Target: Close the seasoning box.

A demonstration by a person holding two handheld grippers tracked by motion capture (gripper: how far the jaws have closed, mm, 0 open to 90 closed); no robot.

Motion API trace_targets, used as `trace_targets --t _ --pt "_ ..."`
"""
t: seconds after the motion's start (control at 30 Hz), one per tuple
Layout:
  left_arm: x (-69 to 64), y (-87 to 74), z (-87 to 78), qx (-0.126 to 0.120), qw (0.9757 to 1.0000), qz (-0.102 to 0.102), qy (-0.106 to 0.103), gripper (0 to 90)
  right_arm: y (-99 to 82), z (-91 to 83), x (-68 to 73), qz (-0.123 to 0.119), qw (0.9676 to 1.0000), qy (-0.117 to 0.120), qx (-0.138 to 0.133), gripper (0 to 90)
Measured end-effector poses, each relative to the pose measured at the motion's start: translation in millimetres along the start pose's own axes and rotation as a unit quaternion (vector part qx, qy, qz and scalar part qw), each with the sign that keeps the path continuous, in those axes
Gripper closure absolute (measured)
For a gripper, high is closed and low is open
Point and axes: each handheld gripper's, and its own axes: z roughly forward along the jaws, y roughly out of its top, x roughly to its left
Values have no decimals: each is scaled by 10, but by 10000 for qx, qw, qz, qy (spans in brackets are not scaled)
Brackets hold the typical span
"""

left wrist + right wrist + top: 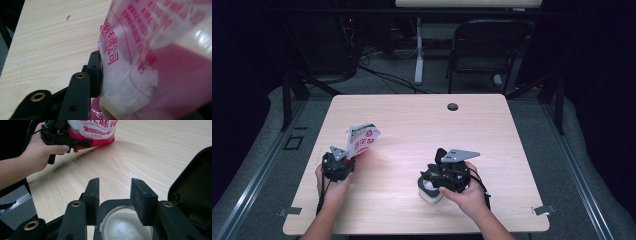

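Pale wooden worktop (412,125): my left claw (343,162) grips a bag (362,139) at nine o'clock, upright against spilling. My right claw (443,179) steadies the open jar (430,192) at five o'clock.

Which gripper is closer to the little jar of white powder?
Right. The right gripper sits over the jar, jaws around it; the left gripper is off to its side at the bag.

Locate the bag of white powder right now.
In the high view the bag stands at the table's left side, between the left claw's jaws, well apart from the open jar.
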Motion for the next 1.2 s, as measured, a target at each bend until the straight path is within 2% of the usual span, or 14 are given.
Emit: trace_targets --t 0.13,0.27,0.37,0.43,0.53,0.63,0.77,0.93,1.2 --pt "-16 -9 1 -8 10000 41 -67 630 -1 -2 -2 5 10000 -1 -21 593" --pt "-48 -21 15 -64 9996 77 -264 575 -4 -3 -7 7 10000 -1 -33 593" --pt "-112 -20 4 -180 9991 266 -267 482 -1 -13 -15 -8 10000 -5 -34 595" --pt "-164 -9 -16 -311 9980 478 -268 419 -2 -15 -16 16 10000 -20 -77 597" --pt "-238 0 -23 -285 9961 712 -428 369 -3 -20 -19 28 10000 -26 -91 598" --pt "-292 2 -28 -225 9942 904 -537 366 -4 -21 -19 29 9999 -20 -95 598" --pt "-323 9 -58 -222 9932 913 -692 365 -3 -24 -21 27 10000 -17 -88 597" --pt "-348 41 -132 -263 9933 920 -653 366 -1 -32 -36 28 10000 -32 -72 597" --pt "-430 108 -255 -340 9896 1143 -809 365 -1 -29 -32 32 9999 -62 -78 596"
